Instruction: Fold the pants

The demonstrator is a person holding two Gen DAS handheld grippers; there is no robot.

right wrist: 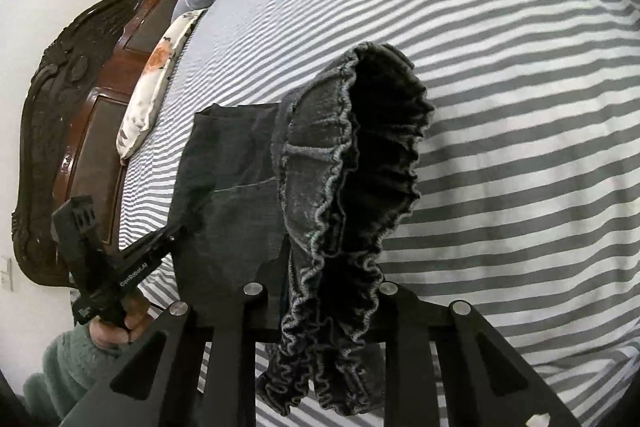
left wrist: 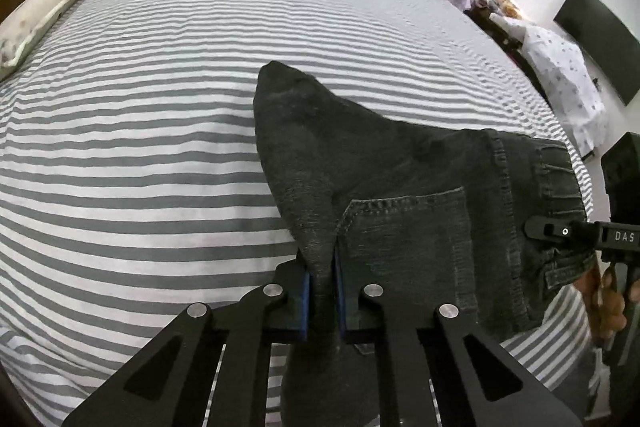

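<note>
While the dark grey pants [left wrist: 404, 187] hang bunched above the striped bedsheet [left wrist: 140, 155], the left gripper [left wrist: 322, 291] is clenched on a fold of their cloth at six o'clock. The right gripper [right wrist: 324, 291] grasps the elastic waistband [right wrist: 340, 187], at three o'clock in the left view. A floral pillow [left wrist: 44, 11] lies at ten o'clock.

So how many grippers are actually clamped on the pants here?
2. The left gripper pinches a fold of the pants near the back pocket; the right gripper holds the gathered waistband. None seem hidden.
</note>
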